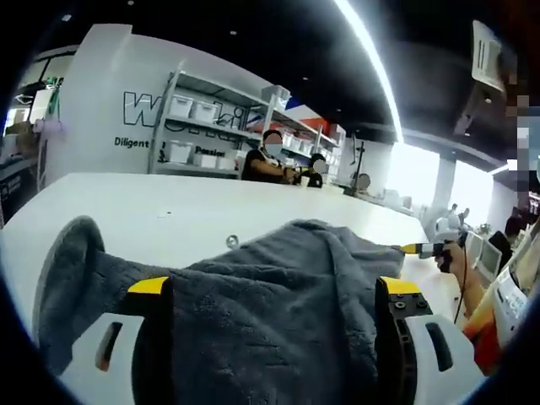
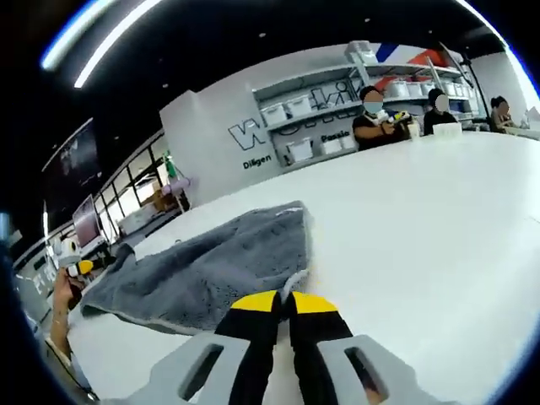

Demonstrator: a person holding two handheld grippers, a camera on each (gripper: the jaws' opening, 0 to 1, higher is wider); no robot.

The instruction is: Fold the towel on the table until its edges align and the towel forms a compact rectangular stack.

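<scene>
Towel (image 1: 278,312), one and grey, lies rumpled on the white worktop (image 1: 202,207), not yet folded into anything like a rectangle. In the left gripper view it fills the near ground, humped in the middle with a rounded flap standing up at the far left. The left gripper (image 1: 274,295) has its jaws spread wide, one yellow-tipped finger at each side of the cloth, with the towel lying between them; I judge it is poised to gather or pin that near portion, though whether the jaws touch the cloth I cannot tell.

In the right gripper view the same towel (image 2: 211,266) lies to the left and a little farther off, its corner near the jaw tips. The right gripper (image 2: 283,305) has its jaws drawn together, the two yellow tips meeting with no cloth visibly between them, just beside the towel's near edge. That placement suggests it is ready to go for the edge or corner, so the two grippers can lift and fold together.

Count: one towel, two grippers. Far across the worktop sit two people before a shelving rack (image 2: 325,118) of white bins. At the left edge of the right gripper view a hand (image 2: 66,291) shows, holding a yellow-tipped tool
</scene>
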